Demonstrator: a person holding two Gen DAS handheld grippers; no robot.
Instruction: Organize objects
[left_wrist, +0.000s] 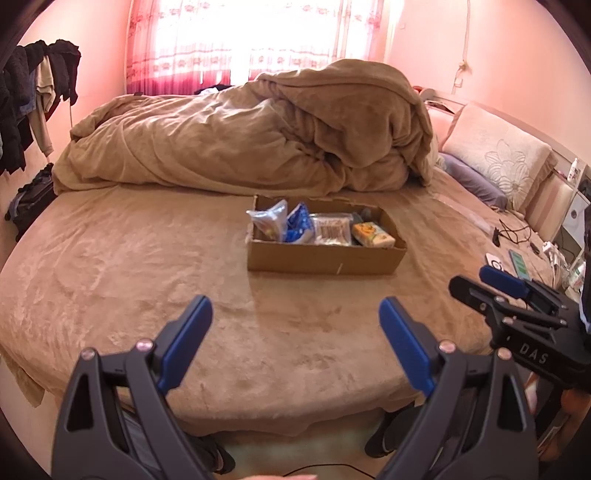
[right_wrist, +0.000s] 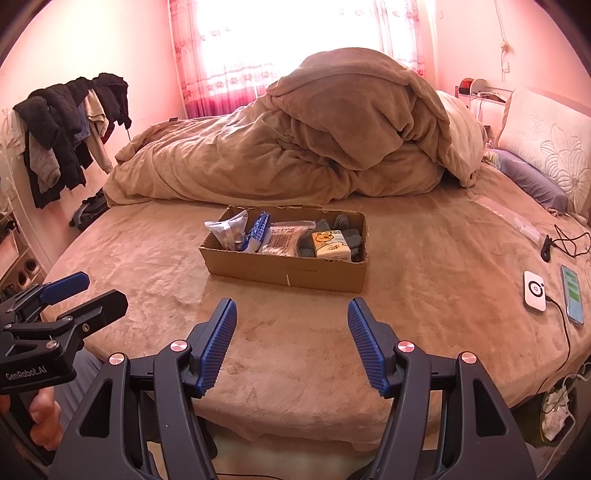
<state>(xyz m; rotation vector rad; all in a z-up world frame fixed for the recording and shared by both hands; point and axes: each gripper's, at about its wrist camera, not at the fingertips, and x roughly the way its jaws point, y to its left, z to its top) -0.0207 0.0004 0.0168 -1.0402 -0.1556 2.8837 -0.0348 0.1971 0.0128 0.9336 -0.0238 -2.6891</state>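
Observation:
A shallow cardboard box (left_wrist: 325, 260) (right_wrist: 284, 271) sits on the tan bed. In it stand a silver-blue pouch (left_wrist: 267, 219) (right_wrist: 229, 230), a blue-and-white packet (left_wrist: 299, 223) (right_wrist: 258, 230), a clear bag of cotton swabs (left_wrist: 330, 230) (right_wrist: 282, 238), a yellow tissue pack (left_wrist: 373, 234) (right_wrist: 330, 243) and dark gloves (right_wrist: 343, 225). My left gripper (left_wrist: 295, 314) is open and empty, short of the box over the bed's front edge. My right gripper (right_wrist: 291, 317) is open and empty, also short of the box. Each gripper shows in the other's view, the right (left_wrist: 480, 282) and the left (right_wrist: 98, 291).
A heaped tan duvet (left_wrist: 258, 133) (right_wrist: 317, 140) lies behind the box. Pillows (right_wrist: 550, 147) lean at the right. A phone (right_wrist: 572, 295), a white charger puck (right_wrist: 534, 292) and cables (right_wrist: 569, 236) lie on the bed's right side. Clothes (right_wrist: 70, 125) hang at the left.

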